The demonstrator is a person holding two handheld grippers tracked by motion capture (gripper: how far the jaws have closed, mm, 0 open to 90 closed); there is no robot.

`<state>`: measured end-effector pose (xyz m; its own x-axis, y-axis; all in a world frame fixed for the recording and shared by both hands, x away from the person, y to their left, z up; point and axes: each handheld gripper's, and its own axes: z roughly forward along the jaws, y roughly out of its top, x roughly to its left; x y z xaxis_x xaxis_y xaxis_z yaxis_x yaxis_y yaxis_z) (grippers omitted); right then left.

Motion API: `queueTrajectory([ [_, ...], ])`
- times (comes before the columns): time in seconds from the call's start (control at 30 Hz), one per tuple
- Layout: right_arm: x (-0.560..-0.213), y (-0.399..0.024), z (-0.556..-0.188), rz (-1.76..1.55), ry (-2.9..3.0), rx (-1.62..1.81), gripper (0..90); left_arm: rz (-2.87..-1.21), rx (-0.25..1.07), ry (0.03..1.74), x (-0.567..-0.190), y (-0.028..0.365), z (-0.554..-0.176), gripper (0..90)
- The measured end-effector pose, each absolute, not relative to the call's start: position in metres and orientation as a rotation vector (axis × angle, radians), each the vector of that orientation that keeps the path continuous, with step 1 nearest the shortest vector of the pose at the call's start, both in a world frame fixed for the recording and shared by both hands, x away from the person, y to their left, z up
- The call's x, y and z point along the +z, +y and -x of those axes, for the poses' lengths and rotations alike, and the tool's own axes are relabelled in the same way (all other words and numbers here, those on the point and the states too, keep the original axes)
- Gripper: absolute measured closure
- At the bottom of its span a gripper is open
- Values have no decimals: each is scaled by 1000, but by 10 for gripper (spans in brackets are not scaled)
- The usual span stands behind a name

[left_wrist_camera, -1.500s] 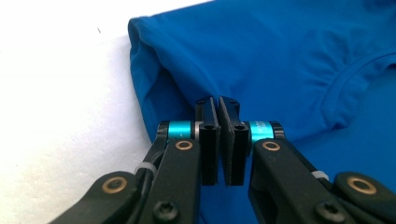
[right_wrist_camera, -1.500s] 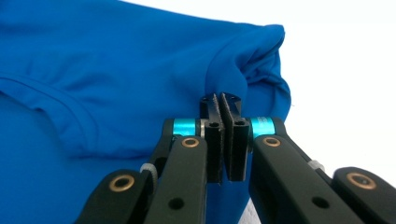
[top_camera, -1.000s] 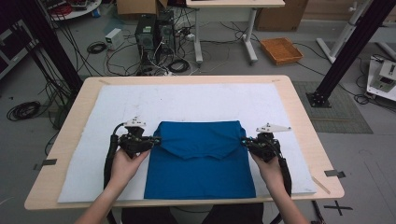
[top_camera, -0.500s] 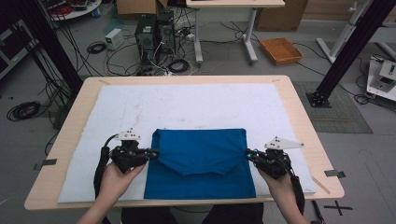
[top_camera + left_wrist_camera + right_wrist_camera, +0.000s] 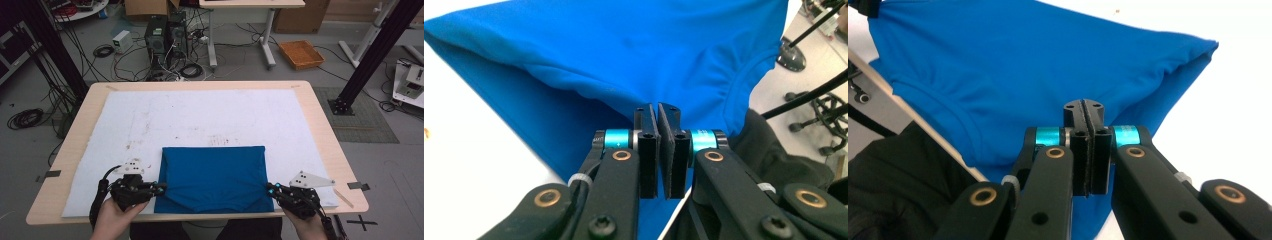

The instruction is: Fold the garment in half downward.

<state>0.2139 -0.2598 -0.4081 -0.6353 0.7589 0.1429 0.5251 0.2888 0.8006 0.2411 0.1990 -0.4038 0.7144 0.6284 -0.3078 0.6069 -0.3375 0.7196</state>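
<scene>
Overhanging table edge (image 5: pixel 200 218), blue shirt (image 5: pixel 212 177) collar unseen.

Your left tool (image 5: pixel 161 188) and right tool (image 5: pixel 270 190) are black, with teal collars behind the pads, brass rivets on the links, white zip ties, a grey three-cornered plate on top, and a black cable trailing from each

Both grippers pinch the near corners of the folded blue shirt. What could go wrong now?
1. The blue shirt already reaches the near table edge; pulled further, it may slide off.
2. The left gripper and right gripper pinch only thin cloth, so a corner could slip and spoil the fold.
</scene>
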Motion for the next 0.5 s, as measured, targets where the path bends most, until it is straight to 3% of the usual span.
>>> queueTrajectory([
  [0.3,-424,-260,-209,-1183,2315,1223,900,-2079,81,956,-419,197,-235,852],
  [0.37,-426,-261,-210,-1178,2318,1223,894,-2089,105,965,-421,197,-234,777],
  [0.5,-421,-263,-214,-1181,2279,1229,780,-2069,161,982,-418,200,-236,656],
])
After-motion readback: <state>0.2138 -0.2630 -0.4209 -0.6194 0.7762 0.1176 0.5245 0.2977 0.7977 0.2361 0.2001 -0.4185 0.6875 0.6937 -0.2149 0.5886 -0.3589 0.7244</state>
